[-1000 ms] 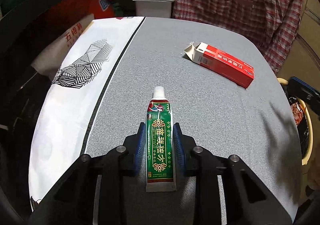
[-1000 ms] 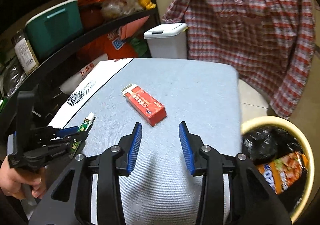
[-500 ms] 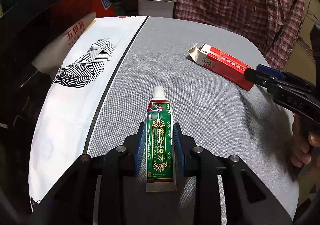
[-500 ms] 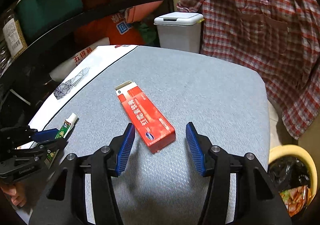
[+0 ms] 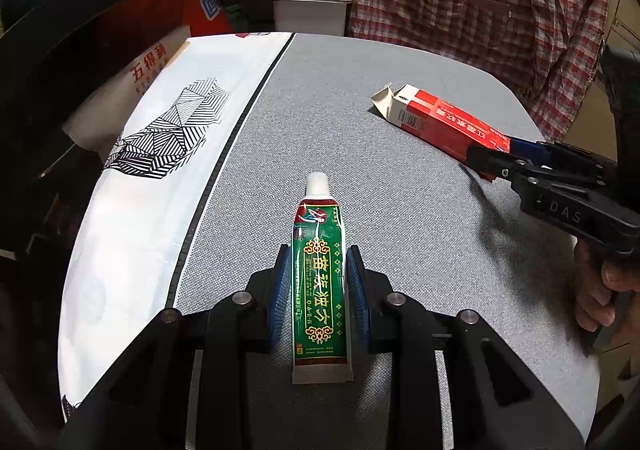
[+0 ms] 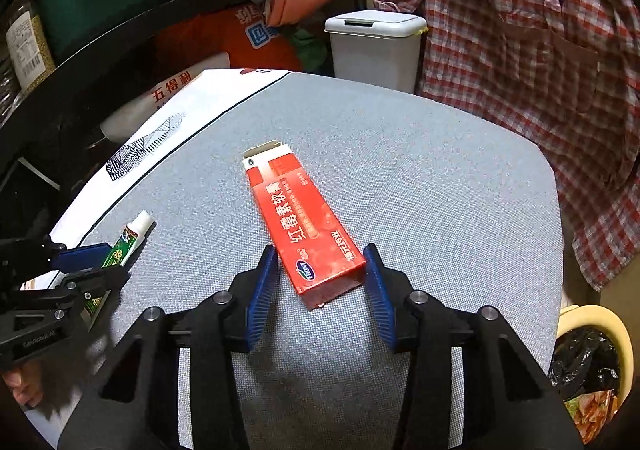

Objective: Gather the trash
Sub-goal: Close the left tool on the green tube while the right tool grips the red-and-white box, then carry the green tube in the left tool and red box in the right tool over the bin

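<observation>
A green ointment tube (image 5: 319, 282) with a white cap lies on the grey table (image 5: 400, 242). My left gripper (image 5: 318, 290) is shut on its lower half, a blue pad against each side. In the right wrist view, the same tube (image 6: 128, 240) shows at the far left. A red carton (image 6: 304, 226) with an open white flap lies aslant mid-table. My right gripper (image 6: 320, 282) straddles its near end and its jaws are closing. The right pad is almost at the carton's corner, and a small gap remains on the left. In the left wrist view, the right gripper (image 5: 492, 157) reaches the carton (image 5: 440, 121) from the right.
A white lidded bin (image 5: 311, 5) stands beyond the table's far edge, beside a hanging plaid shirt (image 5: 480, 9). A yellow bin lined with a black bag (image 6: 592, 350) holds wrappers at the right, below the table. A white patterned cloth (image 5: 160, 169) covers the table's left side. Dark shelves (image 6: 120, 29) rise at the left.
The right gripper has come in from the right and down over the red carton, whose near end now lies between its jaws. The left gripper and tube have not moved.
</observation>
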